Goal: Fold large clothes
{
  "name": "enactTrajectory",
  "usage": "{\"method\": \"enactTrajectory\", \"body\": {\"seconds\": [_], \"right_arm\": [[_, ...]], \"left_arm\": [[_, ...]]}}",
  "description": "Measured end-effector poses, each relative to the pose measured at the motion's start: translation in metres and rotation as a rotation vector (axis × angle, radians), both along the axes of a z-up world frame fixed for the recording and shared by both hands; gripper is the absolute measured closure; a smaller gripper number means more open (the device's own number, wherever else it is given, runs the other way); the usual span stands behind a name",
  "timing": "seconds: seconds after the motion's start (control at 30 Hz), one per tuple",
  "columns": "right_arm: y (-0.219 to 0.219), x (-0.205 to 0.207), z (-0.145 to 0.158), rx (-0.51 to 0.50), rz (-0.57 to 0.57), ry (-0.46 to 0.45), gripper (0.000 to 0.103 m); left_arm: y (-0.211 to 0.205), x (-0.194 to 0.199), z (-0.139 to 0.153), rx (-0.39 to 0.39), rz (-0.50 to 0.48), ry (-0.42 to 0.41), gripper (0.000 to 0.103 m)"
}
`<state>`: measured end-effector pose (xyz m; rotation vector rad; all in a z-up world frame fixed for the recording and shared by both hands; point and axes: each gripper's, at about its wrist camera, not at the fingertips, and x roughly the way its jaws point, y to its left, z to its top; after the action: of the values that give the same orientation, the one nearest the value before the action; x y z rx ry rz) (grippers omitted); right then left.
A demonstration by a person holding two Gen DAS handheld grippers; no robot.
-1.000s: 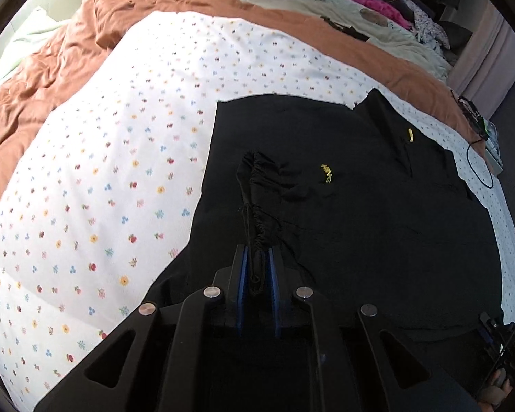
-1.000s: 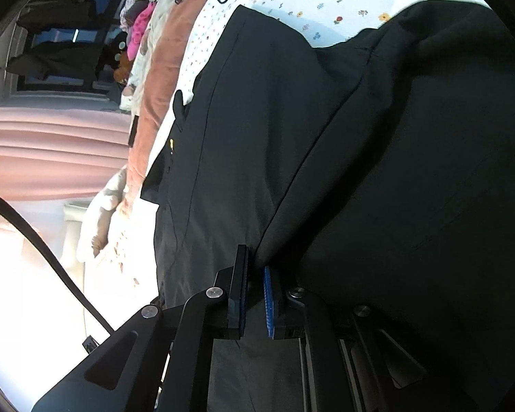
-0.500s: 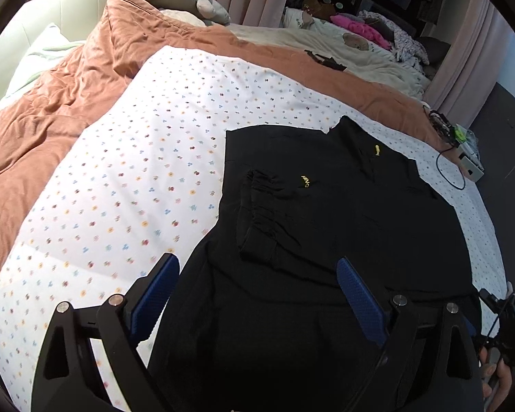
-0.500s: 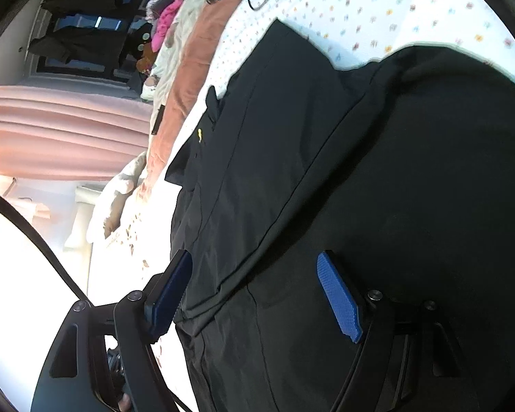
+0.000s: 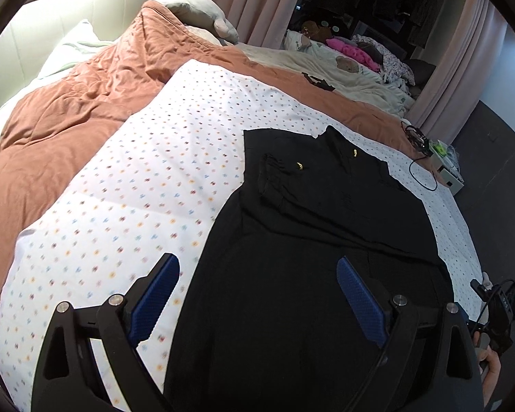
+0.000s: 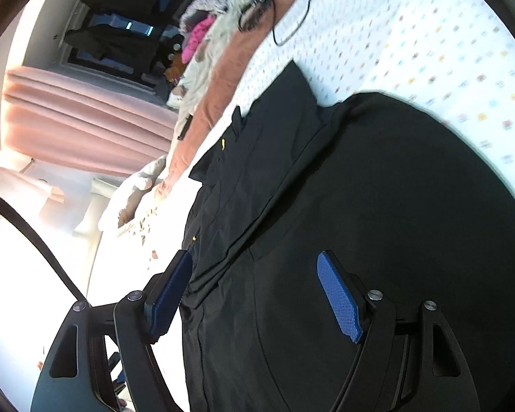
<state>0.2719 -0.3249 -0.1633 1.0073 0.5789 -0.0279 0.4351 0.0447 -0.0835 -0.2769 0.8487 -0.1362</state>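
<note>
A large black garment [image 5: 309, 223] with small yellow marks [image 5: 299, 166] lies folded flat on the white dotted sheet [image 5: 137, 189]. Its gathered waistband rests on top near the far left corner. My left gripper [image 5: 255, 262] hovers open above the garment's near left edge, with nothing between its blue pads [image 5: 360, 305]. In the right wrist view the same garment [image 6: 360, 189] fills the middle, and my right gripper [image 6: 254, 257] stands open above it, holding nothing. A person's hand [image 5: 491, 367] on a black handle shows at the lower right of the left wrist view.
An orange duvet [image 5: 68, 103] covers the bed's far left, with a grey pillow [image 5: 195, 7] behind it. A black cable [image 5: 425, 178] and a small box [image 5: 446, 168] lie at the bed's right edge. Piled clothes [image 5: 353, 55] and pink curtains [image 6: 86, 120] stand beyond.
Both grippers were shut on black cloth a second ago. They have opened, let it go and drawn back and up. The garment now lies flat and smaller in view.
</note>
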Motion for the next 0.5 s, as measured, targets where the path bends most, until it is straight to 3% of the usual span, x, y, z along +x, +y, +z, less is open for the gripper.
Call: {"method": "enactTrajectory", "body": {"seconds": [0.33,0.5], "right_arm": [[0.010,-0.080,0.003,-0.110,-0.030,0.002,0.029],[0.006,-0.113,0.008,-0.052,-0.022,-0.037,0.029]], "left_arm": [[0.041,-0.069,0.000,-0.031,0.014,-0.026,0.008],[0.055,-0.100,-0.007,-0.074,0.022,-0.038,0.008]]}}
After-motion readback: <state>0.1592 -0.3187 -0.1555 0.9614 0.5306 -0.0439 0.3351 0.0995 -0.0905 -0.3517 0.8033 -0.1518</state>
